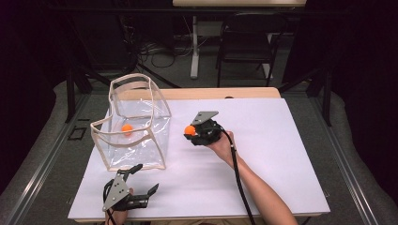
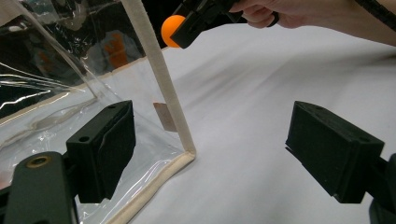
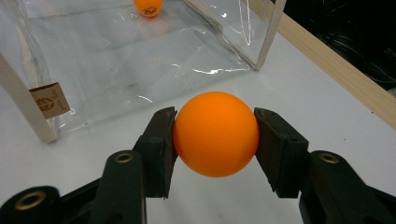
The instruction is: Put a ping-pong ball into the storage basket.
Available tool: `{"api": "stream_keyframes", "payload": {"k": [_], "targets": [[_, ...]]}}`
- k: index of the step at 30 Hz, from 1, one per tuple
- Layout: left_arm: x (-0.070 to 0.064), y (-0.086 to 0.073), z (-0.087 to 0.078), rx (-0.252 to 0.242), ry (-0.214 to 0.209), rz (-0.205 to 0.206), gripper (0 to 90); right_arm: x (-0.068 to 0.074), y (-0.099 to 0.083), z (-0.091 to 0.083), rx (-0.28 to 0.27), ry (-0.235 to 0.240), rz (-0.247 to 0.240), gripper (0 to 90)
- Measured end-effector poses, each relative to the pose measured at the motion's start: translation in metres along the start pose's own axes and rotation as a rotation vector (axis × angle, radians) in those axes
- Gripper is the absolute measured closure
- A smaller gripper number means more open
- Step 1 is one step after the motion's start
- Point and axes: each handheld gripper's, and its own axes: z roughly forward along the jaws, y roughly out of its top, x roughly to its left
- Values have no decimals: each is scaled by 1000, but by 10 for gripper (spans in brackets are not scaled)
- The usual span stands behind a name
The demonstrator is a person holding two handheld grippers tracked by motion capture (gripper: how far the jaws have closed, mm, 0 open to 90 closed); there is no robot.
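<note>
While the right gripper (image 1: 192,131) clamps the orange ball (image 1: 189,130) between its jaws, the clear bag (image 1: 133,123) stands just beside it, toward the ball side. A second ball (image 1: 126,129) lies inside the bag; the left gripper (image 1: 143,177), jaws wide and empty, waits near the bag's front corner.

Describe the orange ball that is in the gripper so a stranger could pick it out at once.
Start at the white table and find the clear bag with cream trim at its left. Just to the bag's right, the right gripper is shut on an orange ball. The other orange ball lies inside the bag; this one is outside, held above the table.
</note>
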Motion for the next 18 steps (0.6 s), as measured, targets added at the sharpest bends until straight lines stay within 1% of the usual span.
{"api": "stream_keyframes", "payload": {"k": [11,16,18], "targets": [[0,0,0,-2,0,2,156,2,14,-6,-8,-6,-30,508],[0,0,-1,-5,0,0,156,1,18,-7,-7,-7,-30,507],[0,0,-1,-4,2,-1,156,0,20,-8,-11,4,-23,508]]}}
